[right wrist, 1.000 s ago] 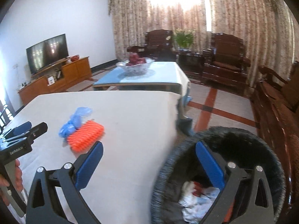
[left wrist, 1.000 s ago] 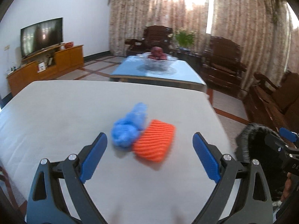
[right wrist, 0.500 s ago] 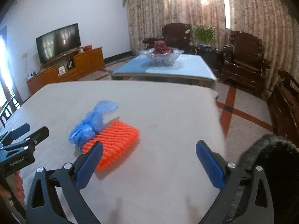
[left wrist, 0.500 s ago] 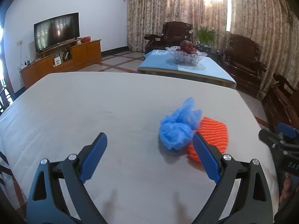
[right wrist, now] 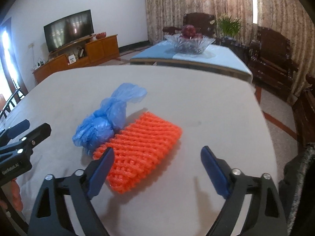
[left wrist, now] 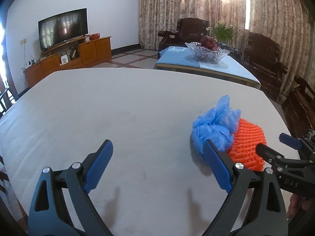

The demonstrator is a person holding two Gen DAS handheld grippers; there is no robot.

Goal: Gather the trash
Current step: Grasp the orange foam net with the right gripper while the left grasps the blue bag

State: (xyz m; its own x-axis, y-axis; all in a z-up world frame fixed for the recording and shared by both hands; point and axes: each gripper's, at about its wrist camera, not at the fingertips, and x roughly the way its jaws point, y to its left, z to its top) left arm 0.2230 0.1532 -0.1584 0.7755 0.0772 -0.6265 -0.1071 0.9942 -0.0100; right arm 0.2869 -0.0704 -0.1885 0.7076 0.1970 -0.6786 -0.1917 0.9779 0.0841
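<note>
A crumpled blue plastic bag (right wrist: 107, 123) lies on the white table (right wrist: 206, 102), touching an orange foam net (right wrist: 141, 147). In the right wrist view my right gripper (right wrist: 155, 168) is open and empty, just short of the net's near edge. In the left wrist view the bag (left wrist: 215, 127) and net (left wrist: 249, 144) lie to the right, and my left gripper (left wrist: 157, 167) is open and empty over bare table to their left. The right gripper (left wrist: 275, 147) enters that view from the right beside the net. The left gripper (right wrist: 21, 135) shows at the left of the right wrist view.
A black trash bin (right wrist: 301, 177) stands off the table's right edge. Beyond the table are a blue-topped coffee table (left wrist: 212, 65) with a glass fruit bowl (left wrist: 207, 52), dark wooden chairs (left wrist: 263, 59), and a TV cabinet (left wrist: 69, 59).
Both grippers swung left. The right one moved from over the bin to the net, and the left one shifted left so the bag and net now sit to its right.
</note>
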